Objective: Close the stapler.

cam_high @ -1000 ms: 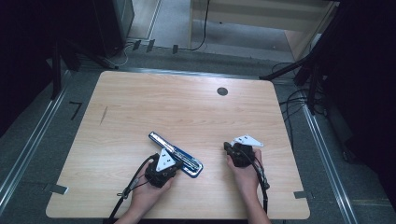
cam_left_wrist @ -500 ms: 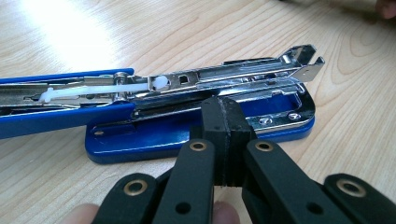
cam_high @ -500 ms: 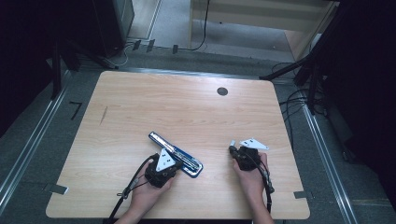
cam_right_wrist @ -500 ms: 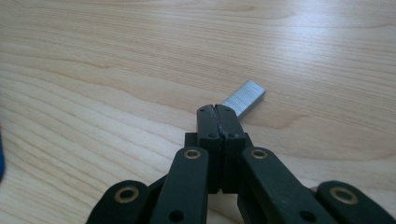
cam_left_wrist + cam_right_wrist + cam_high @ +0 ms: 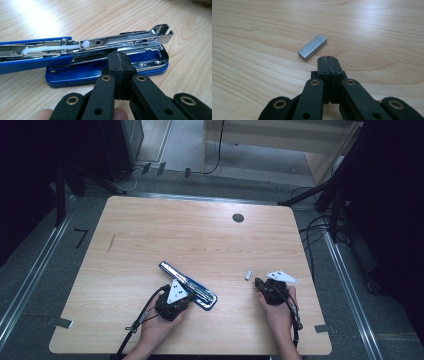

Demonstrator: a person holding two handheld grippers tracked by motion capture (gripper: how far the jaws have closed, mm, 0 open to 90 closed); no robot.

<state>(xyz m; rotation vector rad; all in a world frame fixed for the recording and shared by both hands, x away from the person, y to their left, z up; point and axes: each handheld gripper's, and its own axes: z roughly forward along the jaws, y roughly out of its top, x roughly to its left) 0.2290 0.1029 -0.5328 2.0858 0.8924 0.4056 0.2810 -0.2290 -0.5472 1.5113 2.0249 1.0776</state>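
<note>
Each hand holds a black gripper, the left gripper [image 5: 172, 304] and the right gripper [image 5: 270, 290], and each carries a pale grey three-cornered plate on top. A black cable trails back from each along the forearm. In the gripper views the jaws are matt black, built of flat linked bars joined by brass-coloured rivets with small dark holes beside them, ending in blocky black rubber-like pads. The forearms are bare, with no sleeves in sight.

Wooden table [image 5: 150, 240]: stapler [image 5: 189, 285], staple strip [image 5: 247, 275]
</note>
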